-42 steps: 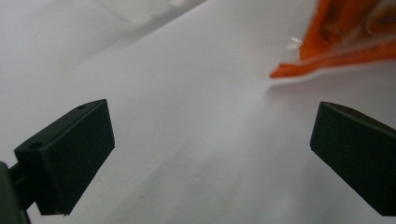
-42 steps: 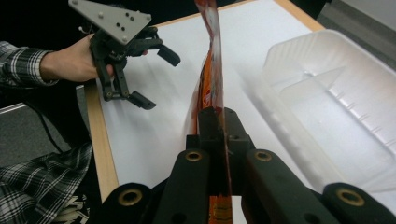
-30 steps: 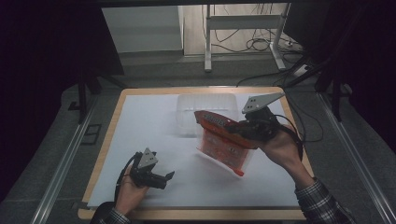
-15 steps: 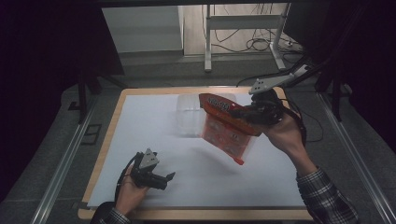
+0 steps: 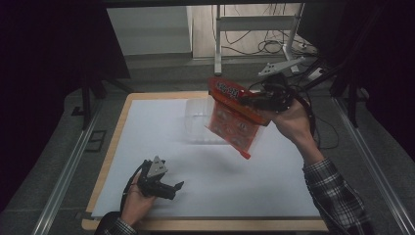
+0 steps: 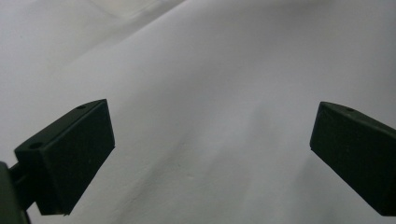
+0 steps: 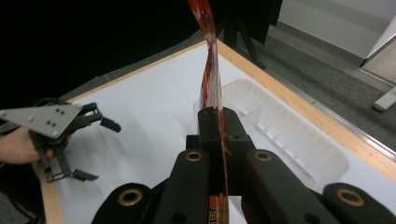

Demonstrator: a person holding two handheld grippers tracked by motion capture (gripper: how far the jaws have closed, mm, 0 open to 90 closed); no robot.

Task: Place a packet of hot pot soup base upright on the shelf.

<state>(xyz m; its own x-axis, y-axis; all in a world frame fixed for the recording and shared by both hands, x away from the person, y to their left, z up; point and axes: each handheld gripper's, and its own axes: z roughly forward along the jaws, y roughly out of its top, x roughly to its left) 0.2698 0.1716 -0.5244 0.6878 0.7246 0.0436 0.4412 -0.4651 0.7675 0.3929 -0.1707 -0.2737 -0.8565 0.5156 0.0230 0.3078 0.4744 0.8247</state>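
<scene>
An orange-red printed bag (image 5: 234,121) hangs in the air over the far middle of the table, tilted, its lower corner pointing down to the right. My right gripper (image 5: 250,102) is shut on the bag's upper edge. In the right gripper view the bag (image 7: 208,70) stands edge-on, pinched between the closed jaws (image 7: 217,119). Under and behind the bag sits a clear plastic tray (image 5: 198,122). My left gripper (image 5: 175,190) rests low near the front left corner, open and holding nothing; its view has both jaws wide apart over the white cover (image 6: 210,93).
A white sheet (image 5: 161,142) covers the wood-edged table (image 5: 115,147). The clear tray (image 7: 289,140) lies close to the far edge. The left gripper (image 7: 99,150) and its hand show at the left of the right gripper view. Metal rails (image 5: 63,176) flank the table.
My right gripper has lifted the bag higher and carried it toward the far side, over the clear tray. The left gripper has stayed in place, open.
</scene>
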